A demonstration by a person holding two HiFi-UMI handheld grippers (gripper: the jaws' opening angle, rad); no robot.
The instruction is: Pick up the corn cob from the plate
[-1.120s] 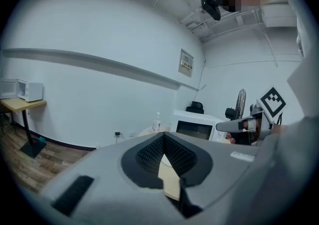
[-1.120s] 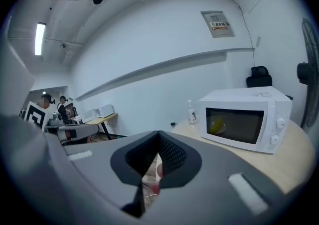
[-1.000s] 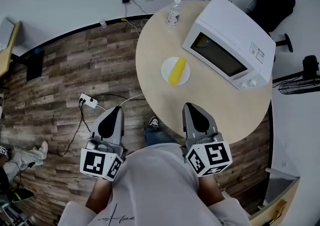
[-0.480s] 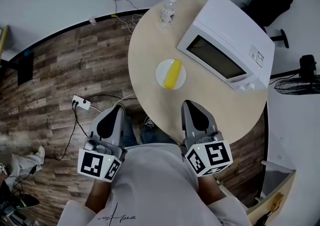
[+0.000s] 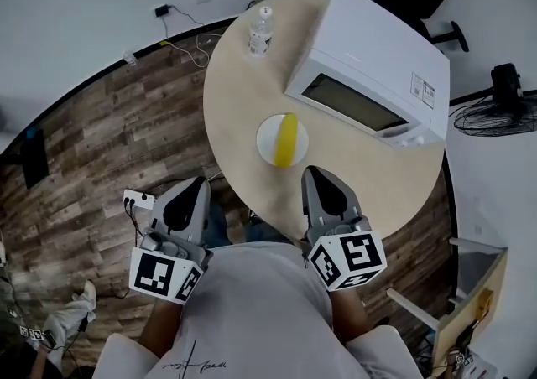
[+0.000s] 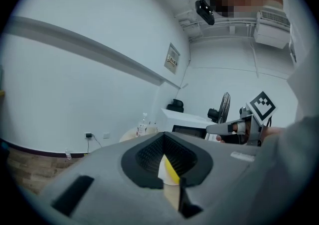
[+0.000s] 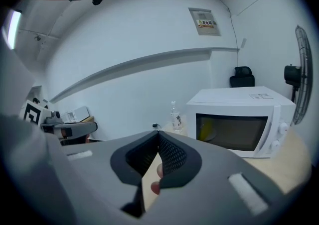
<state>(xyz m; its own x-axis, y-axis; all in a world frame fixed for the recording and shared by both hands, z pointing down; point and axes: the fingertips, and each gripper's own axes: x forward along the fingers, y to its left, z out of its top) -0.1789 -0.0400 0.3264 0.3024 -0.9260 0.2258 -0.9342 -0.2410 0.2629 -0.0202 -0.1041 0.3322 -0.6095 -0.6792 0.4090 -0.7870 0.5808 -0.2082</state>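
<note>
A yellow corn cob point(image 5: 288, 139) lies on a small white plate point(image 5: 270, 138) near the front of the round beige table point(image 5: 243, 109). My right gripper point(image 5: 313, 173) is shut and empty, its tip over the table's near edge just short of the plate. Also shut and empty, my left gripper point(image 5: 198, 182) hangs over the wooden floor, left of the table. In the left gripper view the corn cob point(image 6: 172, 169) and plate point(image 6: 161, 171) show through the slit below the left gripper point(image 6: 163, 137). The right gripper point(image 7: 158, 134) points towards the table and microwave.
A white microwave point(image 5: 369, 75) fills the right of the table and a water bottle point(image 5: 261, 31) stands at its far edge. A power strip point(image 5: 134, 199) and cables lie on the floor to the left. A fan point(image 5: 503, 88) stands at the right.
Both grippers have come closer to the table. The plate with the corn now sits just ahead of the right gripper's tip. Both grippers stay shut.
</note>
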